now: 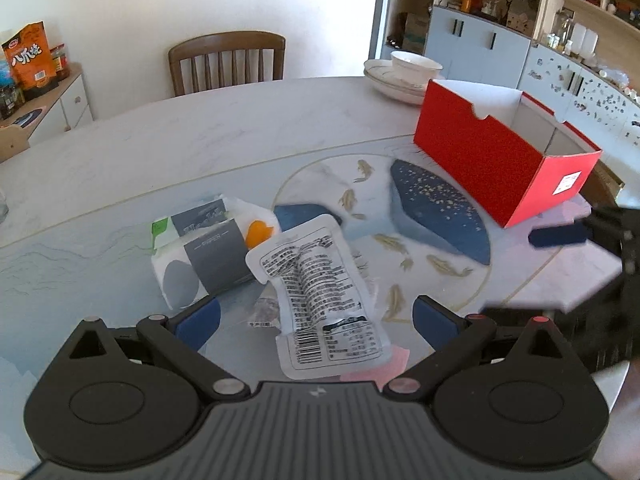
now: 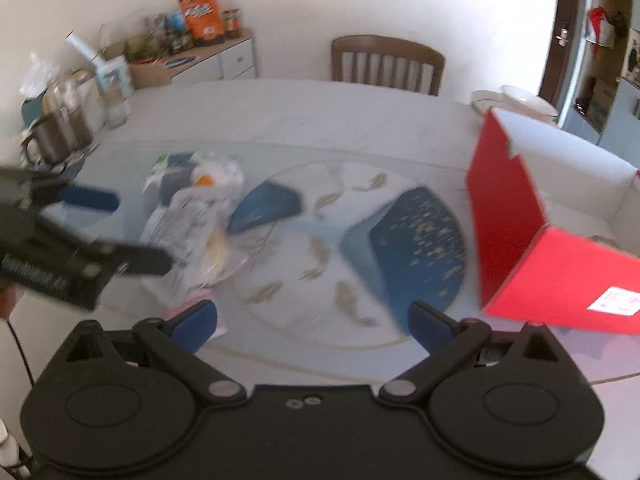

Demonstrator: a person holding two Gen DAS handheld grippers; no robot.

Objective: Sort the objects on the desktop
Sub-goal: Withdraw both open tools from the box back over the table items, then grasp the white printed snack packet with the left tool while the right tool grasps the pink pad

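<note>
A white snack packet (image 1: 320, 280) with black print lies on the glass table top (image 1: 100, 248), partly over a pink packet (image 1: 388, 364). My left gripper (image 1: 318, 320) is open wide just above it, one blue pad on each side, neither touching. Left of the packet lies a grey-and-white tissue pack (image 1: 200, 256) with something orange (image 1: 258, 232) behind it. An open red box (image 1: 500, 156) stands at the right. My right gripper (image 2: 314, 326) is open over the fish-patterned disc (image 2: 320, 248), with nothing between its fingers. The red box (image 2: 560, 272) is to its right, the left gripper (image 2: 142, 232) to its left.
Stacked white bowls (image 1: 404, 72) sit behind the red box. A wooden chair (image 1: 228, 60) stands at the table's far side. A kettle and jars (image 2: 60, 128) crowd the far left table corner. A sideboard (image 1: 60, 96) holds an orange snack bag.
</note>
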